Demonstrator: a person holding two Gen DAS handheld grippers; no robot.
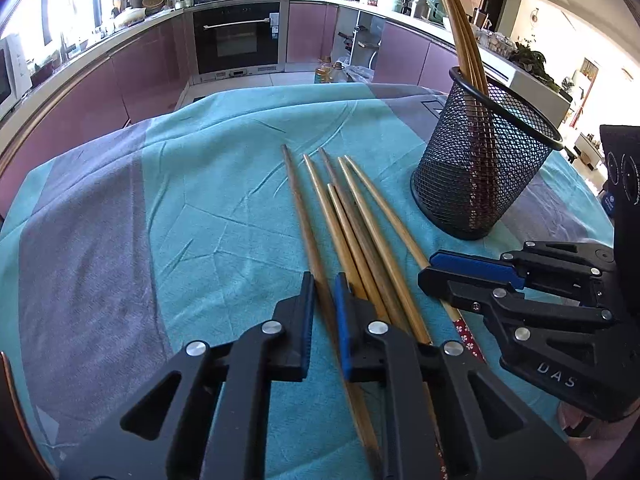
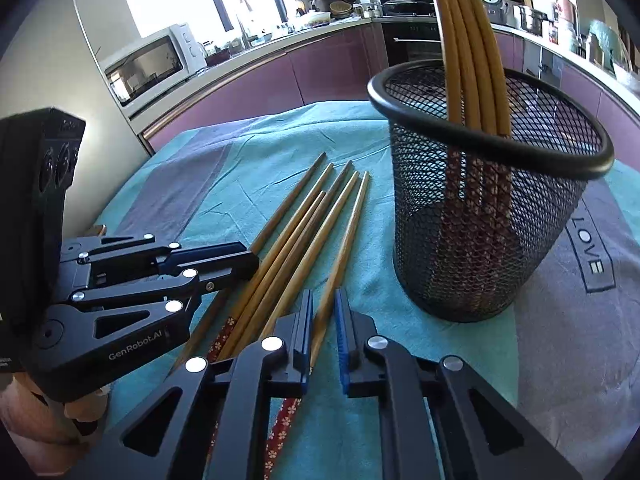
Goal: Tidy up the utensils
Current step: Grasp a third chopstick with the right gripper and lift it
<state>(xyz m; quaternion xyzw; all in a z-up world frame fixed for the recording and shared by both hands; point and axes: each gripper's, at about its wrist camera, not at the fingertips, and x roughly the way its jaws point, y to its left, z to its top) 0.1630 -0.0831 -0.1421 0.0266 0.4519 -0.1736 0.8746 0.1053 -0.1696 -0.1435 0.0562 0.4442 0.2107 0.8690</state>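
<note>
We are holding the left tool [image 1: 322,300] low over the worktop [image 1: 120,240], its fingers lying almost flat and pointing along the loose chopsticks [image 1: 344,232]. Its jaws are standing a little apart around the leftmost stick, and we cannot tell whether the blue ribbed pads are pressing it.

We are keeping the right tool [image 2: 325,320] equally low, coming in from the right; its jaws are straddling the rightmost stick with a gap showing on either side, so it is open. In the left wrist view the right tool [image 1: 430,272] is lying across that stick's shaft.

Six slim, round wooden chopsticks are lying fanned side by side on a wrinkled teal and grey cloth [image 2: 580,340], tapered tips pointing away from us, their near ends wrapped in red floral pattern. Just to their right a black wire-mesh cup [image 2: 480,220] is standing upright, holding several more chopsticks [image 2: 468,40] leaning against its rim.
</note>
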